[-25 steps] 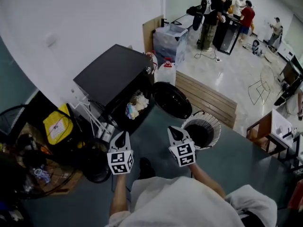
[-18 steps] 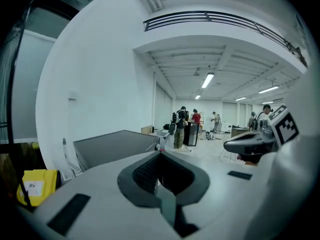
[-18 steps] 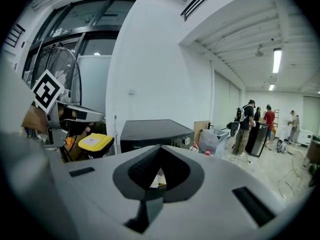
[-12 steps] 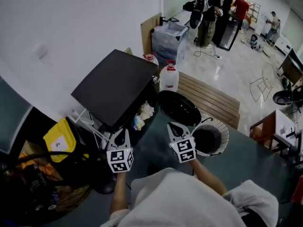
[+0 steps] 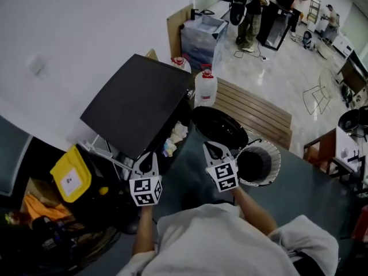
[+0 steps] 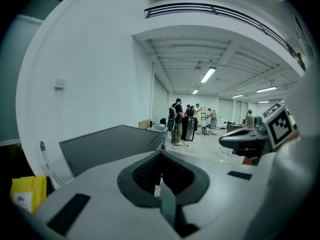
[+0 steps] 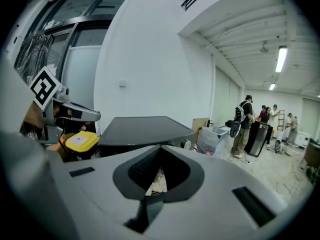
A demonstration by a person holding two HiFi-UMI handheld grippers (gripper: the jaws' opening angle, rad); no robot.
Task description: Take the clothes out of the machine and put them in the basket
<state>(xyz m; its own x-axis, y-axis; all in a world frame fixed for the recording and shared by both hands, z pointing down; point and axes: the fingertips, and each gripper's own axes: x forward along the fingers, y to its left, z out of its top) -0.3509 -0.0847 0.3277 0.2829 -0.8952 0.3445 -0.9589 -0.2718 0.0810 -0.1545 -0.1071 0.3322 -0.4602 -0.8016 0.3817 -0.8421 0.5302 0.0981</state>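
The black machine (image 5: pixel 135 105) stands against the wall with its round door (image 5: pixel 219 128) swung open to the right. Light-coloured clothes (image 5: pixel 172 140) lie heaped in its opening. A white slatted basket (image 5: pixel 275 160) sits on the floor just right of the door. My left gripper (image 5: pixel 148 157) hovers shut and bare in front of the opening's left side. My right gripper (image 5: pixel 209 148) is also shut and bare, in front of the door, left of the basket. In the right gripper view the clothes (image 7: pixel 159 180) peek through the notch of the shut jaws.
A yellow-lidded container (image 5: pixel 70 174) and dark clutter stand left of the machine. Behind it are a water jug (image 5: pixel 205 88) and a clear plastic bin (image 5: pixel 201 36). A wooden pallet (image 5: pixel 259 117) lies beyond the door. People (image 5: pixel 253 4) stand far back.
Both grippers have moved forward together toward the machine, which now looms larger and nearer. Neither has touched anything, and both have stayed shut.
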